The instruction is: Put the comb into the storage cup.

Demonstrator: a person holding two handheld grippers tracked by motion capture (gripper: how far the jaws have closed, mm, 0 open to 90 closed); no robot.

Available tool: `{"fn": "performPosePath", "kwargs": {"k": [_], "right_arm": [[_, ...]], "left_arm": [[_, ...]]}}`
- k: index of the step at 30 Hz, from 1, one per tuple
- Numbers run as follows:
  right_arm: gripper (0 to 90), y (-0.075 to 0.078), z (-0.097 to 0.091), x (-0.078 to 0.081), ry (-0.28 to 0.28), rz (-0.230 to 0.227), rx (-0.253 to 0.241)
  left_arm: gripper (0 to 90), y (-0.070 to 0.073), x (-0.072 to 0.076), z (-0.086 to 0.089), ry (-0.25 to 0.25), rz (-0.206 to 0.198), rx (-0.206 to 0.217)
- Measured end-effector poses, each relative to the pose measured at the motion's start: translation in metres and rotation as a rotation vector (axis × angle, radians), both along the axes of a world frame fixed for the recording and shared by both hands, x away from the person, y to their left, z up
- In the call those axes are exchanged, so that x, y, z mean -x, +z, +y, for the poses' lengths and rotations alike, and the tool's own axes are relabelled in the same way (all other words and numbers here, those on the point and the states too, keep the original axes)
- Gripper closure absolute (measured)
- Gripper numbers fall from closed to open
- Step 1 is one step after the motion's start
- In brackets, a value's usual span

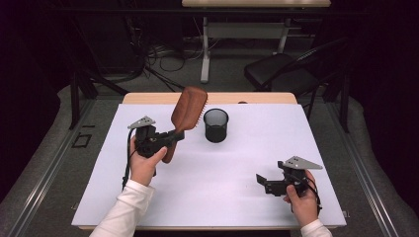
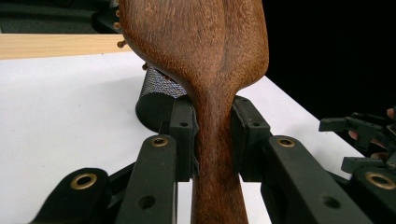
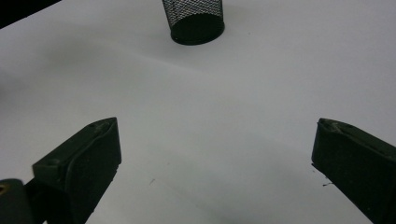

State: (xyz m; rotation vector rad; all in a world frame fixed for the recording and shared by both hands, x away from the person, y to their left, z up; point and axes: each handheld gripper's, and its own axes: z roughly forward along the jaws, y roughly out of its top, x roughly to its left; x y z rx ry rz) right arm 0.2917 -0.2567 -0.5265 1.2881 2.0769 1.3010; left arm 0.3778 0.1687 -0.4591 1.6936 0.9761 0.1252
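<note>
1. High view shows the wooden hairbrush [image 1: 188, 108] held in the air over the far left part of the white sheet [image 1: 237, 197]; its broad head tilts up and away toward the far edge, bristles facing right, toward the mesh cup; its handle runs down and back to the left gripper [image 1: 170, 139].
2. Left gripper view has the brush's narrow neck [image 2: 215, 140] clamped between the two black pads [image 2: 182, 135]; both press on the wood, one on each side; the head widens just above them.
3. A black wire-mesh pencil cup [image 1: 216, 125] stands upright on the sheet, just right of the brush head and apart from it; in the left gripper view it sits partly hidden behind the neck.
4. Right gripper [image 1: 263, 181] hovers near the front right of the sheet, well apart from brush and cup; its jaws stand spread wide with bare sheet between them; the right gripper view shows the cup [image 3: 194, 21] farther off.
5. White sleeves enter from the near edge; a wooden table edge [image 1: 148, 98] shows past the sheet.
</note>
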Motion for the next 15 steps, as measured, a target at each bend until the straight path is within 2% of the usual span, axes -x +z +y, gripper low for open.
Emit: {"fn": "performPosePath", "kwargs": {"k": [10, 15], "right_arm": [[0.6, 0.014, 0.025, -0.02, 0.061, 0.039, 0.005], [0.6, 0.028, 0.039, -0.033, 0.087, 0.053, 0.016]], "left_arm": [[73.0, 0.0, 0.001, 0.001, -0.004, -0.003, -0.002], [73.0, 0.001, 0.003, 0.002, 0.001, 0.0, 0.006]]}}
